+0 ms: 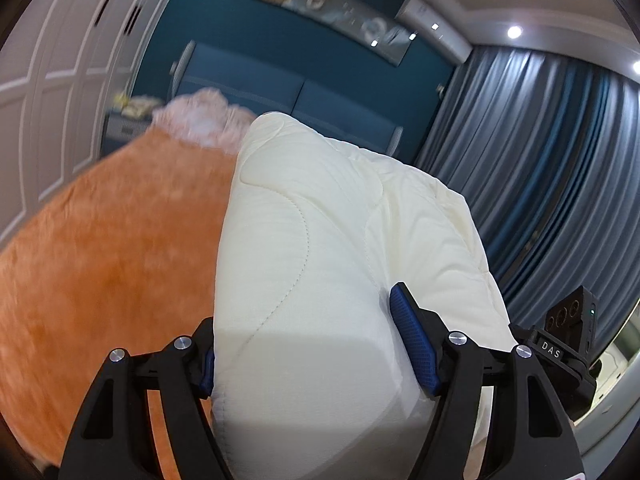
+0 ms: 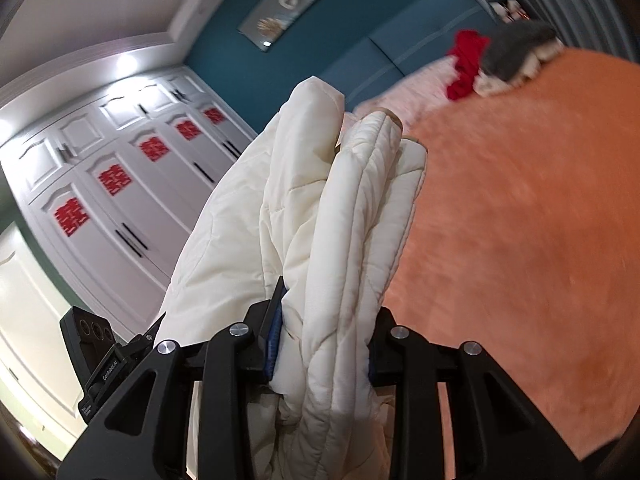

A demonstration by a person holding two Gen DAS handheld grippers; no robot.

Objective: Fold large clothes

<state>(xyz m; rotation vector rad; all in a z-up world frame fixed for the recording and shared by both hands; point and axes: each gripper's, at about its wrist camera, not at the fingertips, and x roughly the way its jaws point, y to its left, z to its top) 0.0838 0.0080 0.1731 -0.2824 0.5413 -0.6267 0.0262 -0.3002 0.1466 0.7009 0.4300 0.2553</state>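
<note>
Black linkage arms of the left gripper (image 1: pixel 316 344) are filling the near edge of the left wrist view, its blue-padded fingers (image 1: pixel 416 348) spread wide and pressing on either side of a thick fold of the cream quilted garment (image 1: pixel 320 240), which is bulging up between them and hiding most of the far-side pad; the jaws are clamping this bundle rather than meeting. Seen from the right wrist, the right gripper (image 2: pixel 324 344) is likewise pinching several stacked layers of the same cream quilted garment (image 2: pixel 320 220), its jaws standing partly apart with the padded layers squeezed between them and rising upright beyond the fingertips. Held by both grippers, the garment is hanging above the orange bedspread (image 1: pixel 100 248), which is lying beneath and beside it in both views. Beyond the bedspread, at its head end, a pink pillow (image 1: pixel 200 120) is resting against the blue headboard (image 1: pixel 280 92); a red cloth (image 2: pixel 466 66) and a grey cloth (image 2: pixel 516 52) are lying together near that same end. Past the bedspread's other sides, white wardrobe doors (image 2: pixel 120 200) with red paper cut-outs and blue-grey curtains (image 1: pixel 540 140) are standing; whether the garment's lower edge is touching the bedspread cannot be told
</note>
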